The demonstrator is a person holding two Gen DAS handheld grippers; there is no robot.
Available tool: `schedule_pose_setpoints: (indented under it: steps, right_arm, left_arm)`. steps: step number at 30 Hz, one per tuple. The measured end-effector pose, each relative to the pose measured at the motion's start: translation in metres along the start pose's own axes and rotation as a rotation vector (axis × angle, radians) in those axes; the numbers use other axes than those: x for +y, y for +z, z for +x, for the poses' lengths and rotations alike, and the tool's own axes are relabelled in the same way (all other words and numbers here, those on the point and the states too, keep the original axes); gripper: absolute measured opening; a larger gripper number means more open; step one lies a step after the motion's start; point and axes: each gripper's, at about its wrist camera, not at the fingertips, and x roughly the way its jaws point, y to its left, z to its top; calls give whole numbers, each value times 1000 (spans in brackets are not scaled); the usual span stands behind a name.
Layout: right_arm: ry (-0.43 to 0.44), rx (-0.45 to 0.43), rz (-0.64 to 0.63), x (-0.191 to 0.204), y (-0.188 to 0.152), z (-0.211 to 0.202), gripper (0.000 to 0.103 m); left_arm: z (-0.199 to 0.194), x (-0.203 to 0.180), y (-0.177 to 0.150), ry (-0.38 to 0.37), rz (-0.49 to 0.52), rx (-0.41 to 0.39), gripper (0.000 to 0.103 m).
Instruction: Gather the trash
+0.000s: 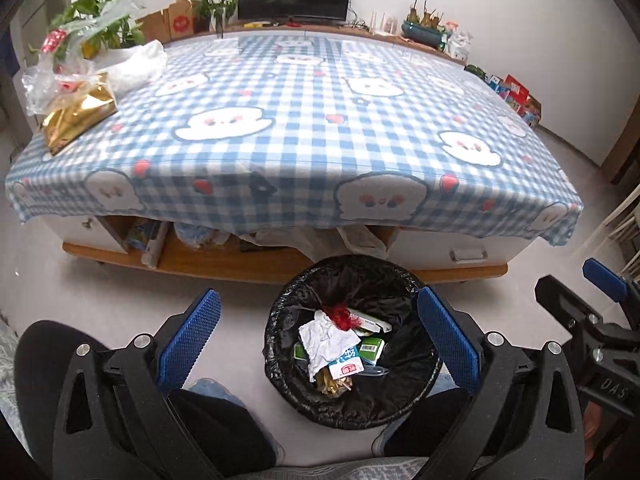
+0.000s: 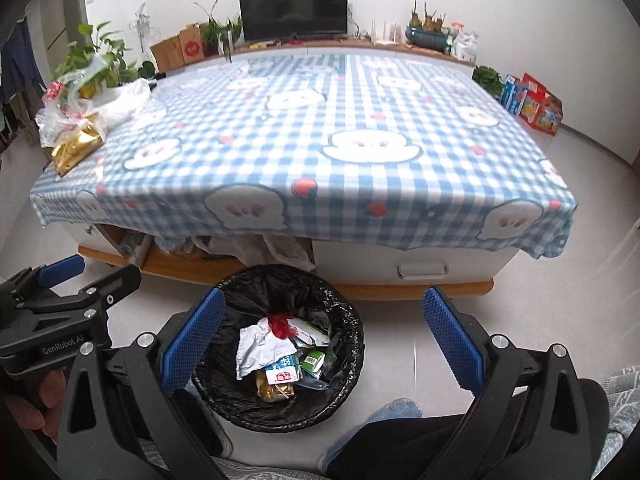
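Mostly done, I'd judge: bin (image 1: 352, 360) on floor betw. person's feet holds paper, cartons, wrappers. Left claw (image 1: 318, 340) and right claw (image 2: 320, 340) both spread wide, empty, above bin. Left: gold bag (image 1: 76, 114) + plastic wrap (image 1: 56, 76) at desk (image 1: 320, 120) far-left corner.

Black-lined trash bin (image 1: 352, 400) on floor, holding crumpled paper (image 1: 324, 340), cartons, wrappers

You read "GenRobot.AI" on the left gripper (image 2: 68, 280) body and "DAS" on the right gripper (image 1: 592, 288) body
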Motion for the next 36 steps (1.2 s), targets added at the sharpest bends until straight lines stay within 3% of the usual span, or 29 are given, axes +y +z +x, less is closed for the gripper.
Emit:
schedule_pose_setpoints:
  steps: [12, 36]
  right_arm:
    - [11, -56, 21, 1, -12, -72, 95]
    - [-6, -49, 5, 3, -16, -70, 95]
  left_arm:
    - [-68, 4, -22, 30, 20, -39, 97]
    - [-83, 5, -23, 41, 21, -73, 97]
